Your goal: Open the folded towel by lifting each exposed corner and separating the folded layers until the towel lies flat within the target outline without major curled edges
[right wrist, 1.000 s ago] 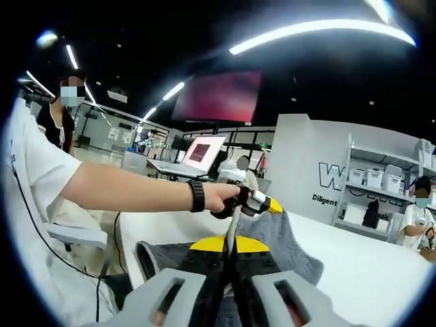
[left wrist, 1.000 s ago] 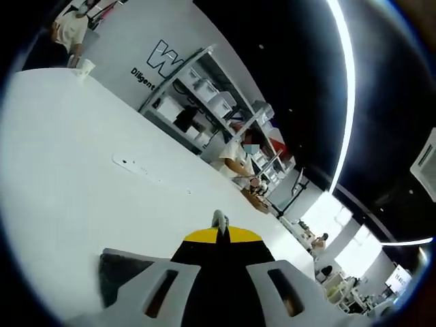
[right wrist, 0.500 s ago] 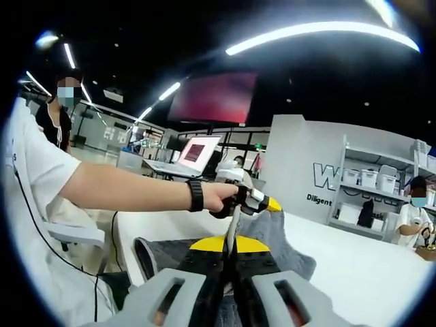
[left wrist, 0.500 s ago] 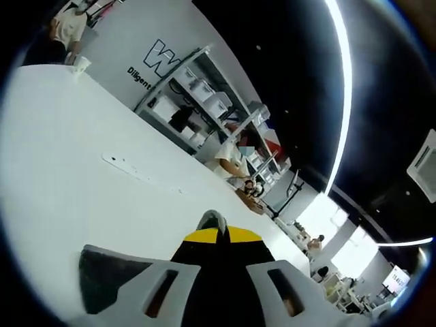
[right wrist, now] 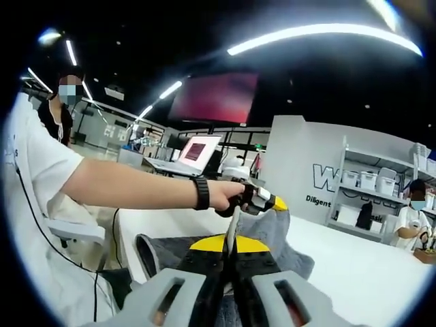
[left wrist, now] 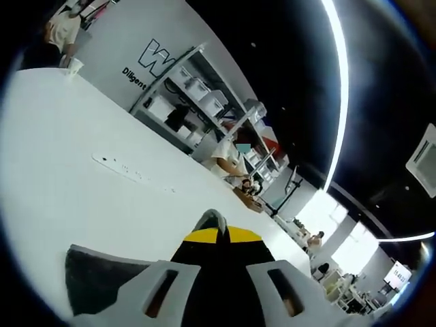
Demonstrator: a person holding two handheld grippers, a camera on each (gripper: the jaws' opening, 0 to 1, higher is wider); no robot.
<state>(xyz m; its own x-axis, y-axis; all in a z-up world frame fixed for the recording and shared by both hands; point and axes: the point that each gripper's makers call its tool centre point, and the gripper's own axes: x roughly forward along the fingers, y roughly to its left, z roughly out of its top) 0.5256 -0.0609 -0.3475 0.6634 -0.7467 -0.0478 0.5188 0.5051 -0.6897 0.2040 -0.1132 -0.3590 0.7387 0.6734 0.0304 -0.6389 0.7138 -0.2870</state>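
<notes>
We find both the left gripper [left wrist: 218, 228] and right gripper [right wrist: 231, 246] with fingers clamped on the grey towel [right wrist: 276, 235]; it hangs limp over the table [left wrist: 82, 191], light and soft, best taken at its corners.

Left gripper [left wrist: 218, 228]: jaws closed together, pinching grey fabric at the tips. Right gripper [right wrist: 231, 238]: jaws closed, fabric between them. Left forearm extended across the right gripper view, watch at wrist, hand [right wrist: 230, 196] wrapped round its gripper

White table [left wrist: 61, 204], shelving [left wrist: 197, 102], dark ceiling, strip lights [right wrist: 320, 34].
</notes>
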